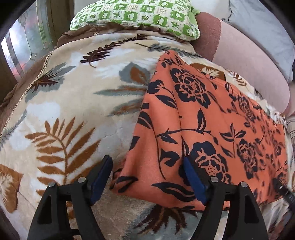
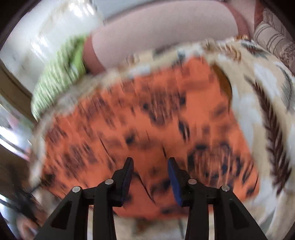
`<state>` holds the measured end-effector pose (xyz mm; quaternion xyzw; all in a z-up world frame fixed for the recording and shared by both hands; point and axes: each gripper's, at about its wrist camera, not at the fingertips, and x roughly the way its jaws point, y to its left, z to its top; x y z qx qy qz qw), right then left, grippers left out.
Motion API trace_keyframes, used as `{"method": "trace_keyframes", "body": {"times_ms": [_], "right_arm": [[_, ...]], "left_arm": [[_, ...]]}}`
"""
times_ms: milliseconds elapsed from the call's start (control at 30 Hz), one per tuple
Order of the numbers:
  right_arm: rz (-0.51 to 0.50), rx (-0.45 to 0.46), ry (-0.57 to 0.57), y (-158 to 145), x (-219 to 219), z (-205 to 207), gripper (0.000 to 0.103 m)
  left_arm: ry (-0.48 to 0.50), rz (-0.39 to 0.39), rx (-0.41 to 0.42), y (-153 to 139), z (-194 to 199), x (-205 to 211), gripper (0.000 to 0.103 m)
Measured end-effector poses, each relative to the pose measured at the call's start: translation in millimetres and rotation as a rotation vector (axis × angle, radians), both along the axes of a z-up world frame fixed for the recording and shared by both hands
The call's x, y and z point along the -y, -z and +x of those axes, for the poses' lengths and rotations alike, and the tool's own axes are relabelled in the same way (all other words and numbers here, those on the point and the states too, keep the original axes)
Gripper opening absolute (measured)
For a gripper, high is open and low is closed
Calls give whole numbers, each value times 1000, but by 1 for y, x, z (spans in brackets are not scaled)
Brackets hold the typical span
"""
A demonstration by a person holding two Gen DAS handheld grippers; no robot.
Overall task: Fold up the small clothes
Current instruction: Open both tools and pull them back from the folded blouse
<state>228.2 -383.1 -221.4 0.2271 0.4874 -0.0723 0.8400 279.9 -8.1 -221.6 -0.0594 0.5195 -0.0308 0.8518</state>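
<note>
orange floral garment [image 1: 202,118] lies flat on a leaf-print blanket [image 1: 73,96]. nearest, the left gripper [image 1: 147,168] has its fingers spread wide over the garment's near corner, pinching nothing. the right gripper [image 2: 150,166] stands part open above the cloth, blurred. a green pillow [image 1: 132,16] lies beyond.

Leaf-patterned blanket [image 1: 77,103] covers the bed; green pillow [image 1: 136,16] beyond.

Left gripper [image 1: 147,166] fingers spread wide, right gripper [image 2: 150,167] fingers narrower apart, both angled steeply downward.
</note>
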Motion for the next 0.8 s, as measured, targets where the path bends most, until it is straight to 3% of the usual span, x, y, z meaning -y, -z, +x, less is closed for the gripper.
{"method": "trace_keyframes", "body": {"times_ms": [67, 133, 233, 300, 333, 367, 400, 467, 567, 633, 733, 800], "right_arm": [[-49, 35, -5, -3, -8, -9, 43], [-28, 40, 18, -13, -10, -20, 43], [-20, 137, 55, -24, -5, -39, 51], [-94, 118, 84, -19, 1, -44, 53], [-73, 63, 104, -5, 9, -44, 53], [33, 8, 140, 15, 26, -45, 53], [33, 8, 140, 15, 26, -45, 53], [86, 48, 166, 6, 31, -55, 52], [128, 125, 212, -11, 36, -71, 53], [143, 154, 224, -17, 37, -77, 53], [150, 193, 226, -27, 37, -83, 53], [163, 216, 226, -33, 42, -87, 53]], "left_arm": [[-11, -34, 46, -11, -5, -2, 79], [21, -79, 114, -27, -15, 2, 79], [93, -79, 155, -34, -27, 18, 89], [135, -67, 106, -22, -29, 31, 97], [162, -48, 49, -10, -27, 39, 97], [185, 14, -13, 6, -25, 49, 98], [196, 79, -25, 14, -26, 56, 99], [208, 139, 34, 13, -34, 64, 101], [165, 83, -11, 20, -37, 57, 103], [147, 69, 60, 23, -50, 56, 103], [200, 149, 28, 23, -57, 69, 103], [211, 158, 4, 21, -60, 71, 103]]}}
